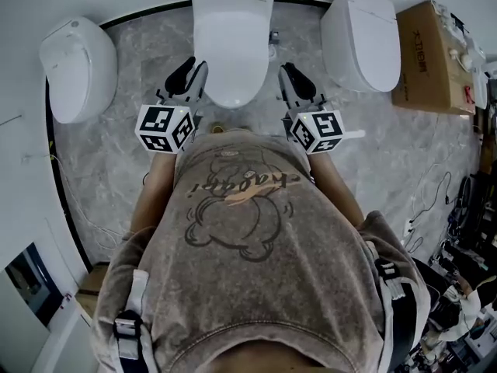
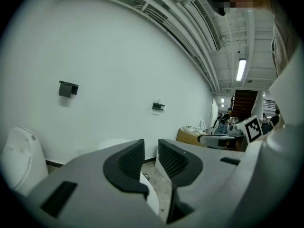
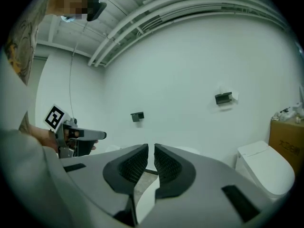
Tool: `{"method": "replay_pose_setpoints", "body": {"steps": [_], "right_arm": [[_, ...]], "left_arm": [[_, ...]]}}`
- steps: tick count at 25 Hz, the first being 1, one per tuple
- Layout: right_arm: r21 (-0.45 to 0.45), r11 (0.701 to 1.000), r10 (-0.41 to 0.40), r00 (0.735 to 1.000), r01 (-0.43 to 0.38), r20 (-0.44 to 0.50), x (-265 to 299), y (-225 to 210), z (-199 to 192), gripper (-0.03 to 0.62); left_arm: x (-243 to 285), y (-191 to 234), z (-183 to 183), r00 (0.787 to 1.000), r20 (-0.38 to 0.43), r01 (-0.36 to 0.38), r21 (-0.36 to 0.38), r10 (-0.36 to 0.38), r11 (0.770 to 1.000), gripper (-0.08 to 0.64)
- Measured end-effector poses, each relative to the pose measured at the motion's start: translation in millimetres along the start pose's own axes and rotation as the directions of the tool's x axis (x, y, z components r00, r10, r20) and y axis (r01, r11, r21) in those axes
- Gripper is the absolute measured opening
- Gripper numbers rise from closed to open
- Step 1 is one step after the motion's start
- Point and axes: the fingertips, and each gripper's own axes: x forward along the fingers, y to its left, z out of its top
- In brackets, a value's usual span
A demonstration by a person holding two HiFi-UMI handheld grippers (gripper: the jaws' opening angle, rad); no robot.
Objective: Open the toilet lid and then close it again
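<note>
The middle white toilet (image 1: 231,37) stands against the wall with its lid down. I hold both grippers up in front of it, one at each side of its front end and apart from it. My left gripper (image 1: 192,74) (image 2: 151,148) is open, a small gap between its ribbed pads and nothing in it. My right gripper (image 1: 290,76) (image 3: 151,151) is nearly closed, with a thin slit between the pads and nothing held. Both point almost level at the white wall. A white piece of the toilet (image 3: 145,198) shows below the right jaws.
Another white toilet (image 1: 78,68) stands to the left and a third (image 1: 361,41) to the right. A cardboard box (image 1: 423,57) sits at the far right, with cables and gear on the floor beyond it. Small dark fittings (image 3: 223,99) hang on the wall.
</note>
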Motion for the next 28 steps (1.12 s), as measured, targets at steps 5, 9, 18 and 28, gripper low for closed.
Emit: {"method": "replay_pose_setpoints", "body": {"steps": [5,9,18,28], "right_arm": [[-0.043,0.999,-0.001,1.000,0.002,0.031,-5,4,4,0.029],[-0.041,0.999,-0.020,0.999,0.021,0.035,-6,2,-5,0.028],[-0.031,0.998,-0.056,0.998,0.057,0.009,-13,-2,-19,0.026],[-0.023,0.999,-0.039,0.999,0.040,0.019,-8,3,-18,0.026]], "left_arm": [[-9,3,-1,0.999,0.047,-0.028,0.020,0.027,0.999,0.012],[-12,10,-12,0.998,0.053,-0.041,0.034,0.039,0.999,0.009],[-10,5,-23,0.998,0.035,-0.048,0.035,0.047,0.998,0.009],[-15,4,-27,0.996,0.033,-0.079,0.011,0.078,0.997,0.009]]}}
